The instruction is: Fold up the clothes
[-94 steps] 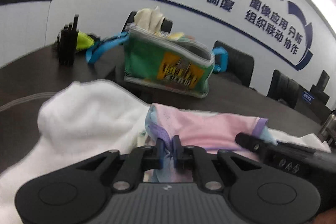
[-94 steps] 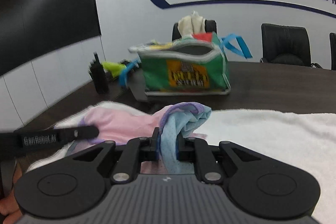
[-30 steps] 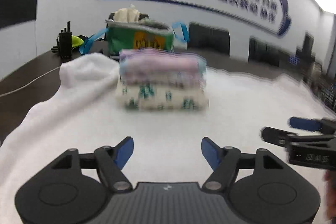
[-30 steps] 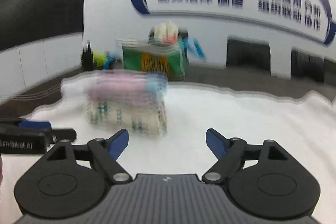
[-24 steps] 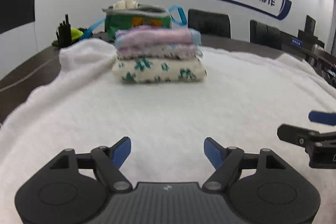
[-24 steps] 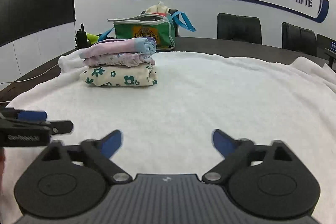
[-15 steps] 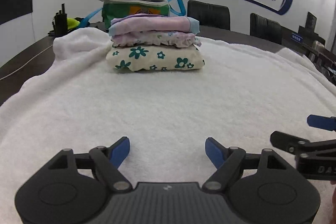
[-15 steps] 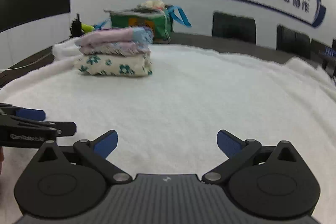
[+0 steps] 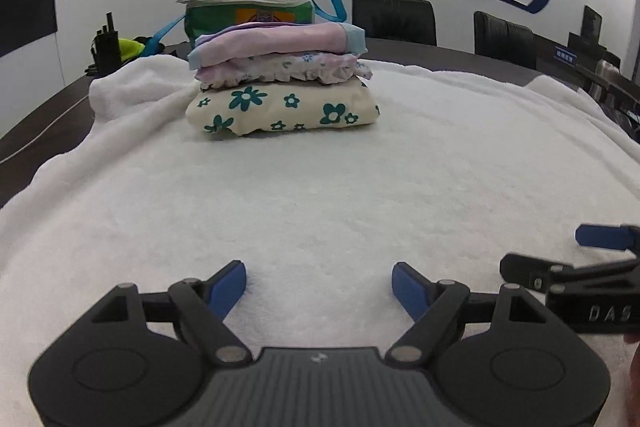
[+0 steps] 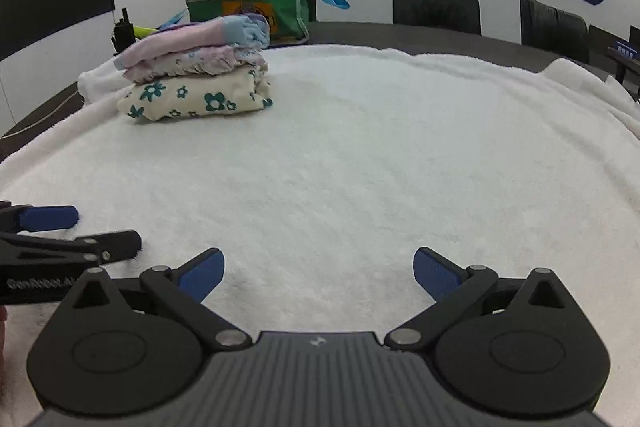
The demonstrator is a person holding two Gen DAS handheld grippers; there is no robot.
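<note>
Now your left gripper [image 9: 319, 281] and right gripper [image 10: 317, 269] have both just spread apart, nothing between their fingers, low over the white towel [image 9: 340, 195] covering the bench. Well ahead sits the stack of folded clothes [image 9: 280, 83], with a green bag [image 9: 248, 13] behind it.

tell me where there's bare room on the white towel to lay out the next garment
Free: the wide white fleecy towel between both grippers and the stack of three folded garments, and everything right of that stack. Crowded: the far left corner, with the stack and the green zip bag behind it.
</note>
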